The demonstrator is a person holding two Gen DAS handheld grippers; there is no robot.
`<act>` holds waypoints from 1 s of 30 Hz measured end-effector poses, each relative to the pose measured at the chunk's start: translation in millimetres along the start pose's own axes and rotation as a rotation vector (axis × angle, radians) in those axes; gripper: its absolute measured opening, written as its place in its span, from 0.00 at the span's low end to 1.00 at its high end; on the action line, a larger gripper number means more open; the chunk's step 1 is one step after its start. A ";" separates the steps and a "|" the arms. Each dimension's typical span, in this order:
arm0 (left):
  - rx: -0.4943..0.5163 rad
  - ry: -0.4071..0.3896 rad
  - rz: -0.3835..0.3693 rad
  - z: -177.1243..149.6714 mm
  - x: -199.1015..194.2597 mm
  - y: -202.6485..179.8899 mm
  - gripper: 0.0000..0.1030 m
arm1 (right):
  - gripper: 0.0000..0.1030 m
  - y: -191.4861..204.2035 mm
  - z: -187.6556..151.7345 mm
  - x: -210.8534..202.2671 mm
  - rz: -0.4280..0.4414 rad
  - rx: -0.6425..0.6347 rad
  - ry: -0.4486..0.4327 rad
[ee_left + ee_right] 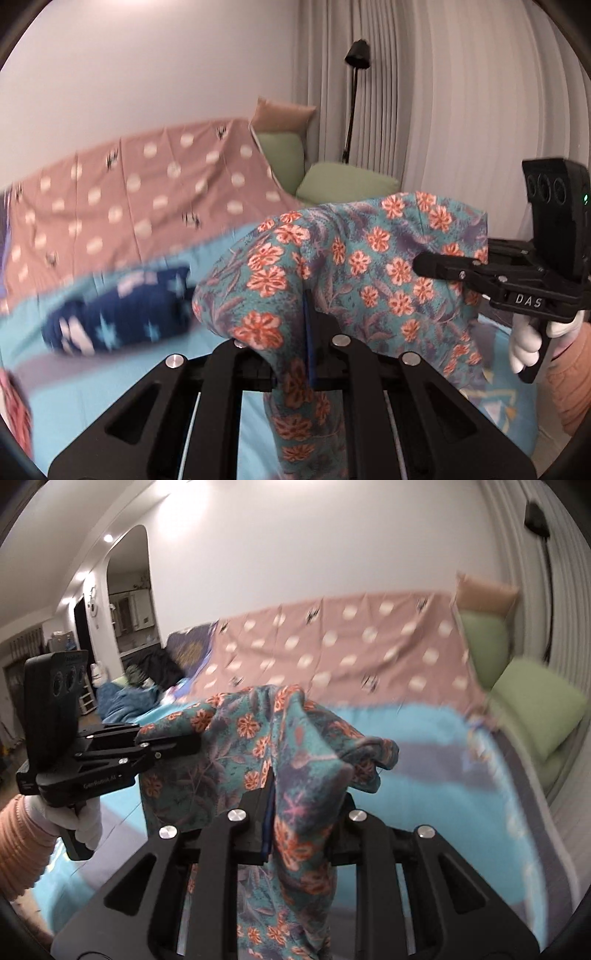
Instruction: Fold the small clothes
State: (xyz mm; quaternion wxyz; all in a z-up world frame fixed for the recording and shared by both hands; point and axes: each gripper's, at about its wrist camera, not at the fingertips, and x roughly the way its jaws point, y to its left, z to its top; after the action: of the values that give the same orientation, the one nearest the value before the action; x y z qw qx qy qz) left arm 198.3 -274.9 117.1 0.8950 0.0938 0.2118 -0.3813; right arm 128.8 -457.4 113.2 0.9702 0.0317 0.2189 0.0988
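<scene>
A teal floral garment hung in the air above a blue bedspread, filling the centre of both wrist views. The left claw was clamped on one edge of it, the right claw on another. A navy star-patterned garment lay blurred on the bed at left of the left view.

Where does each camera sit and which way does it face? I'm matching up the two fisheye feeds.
Left wrist: on the left gripper, looking over the floral garment toward the curtains; right gripper and white-gloved hand show.
Right wrist: on the right gripper, facing the wall and doorway; left gripper and gloved hand show.
Shared: garment, blue bedspread, dotted cloth, green pillows.
</scene>
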 end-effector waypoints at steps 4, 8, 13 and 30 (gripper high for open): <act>0.015 -0.024 0.020 40.4 30.4 6.1 0.11 | 0.20 -28.9 41.6 14.3 -0.050 0.010 -0.037; 0.046 -0.027 0.068 71.4 80.0 18.8 0.11 | 0.20 -65.4 74.1 52.4 -0.082 0.046 -0.058; 0.003 0.056 0.128 79.2 169.6 60.8 0.28 | 0.24 -109.2 86.6 129.3 -0.095 0.116 -0.041; -0.212 0.383 0.108 -72.4 234.5 106.7 0.49 | 0.51 -188.9 -81.9 222.3 -0.190 0.476 0.318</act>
State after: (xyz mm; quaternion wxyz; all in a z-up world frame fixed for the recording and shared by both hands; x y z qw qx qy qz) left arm 398.4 -327.9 -52.5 0.8623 0.0811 0.4117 -0.2837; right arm 323.8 -595.1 -73.5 0.8940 0.2216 0.3870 -0.0425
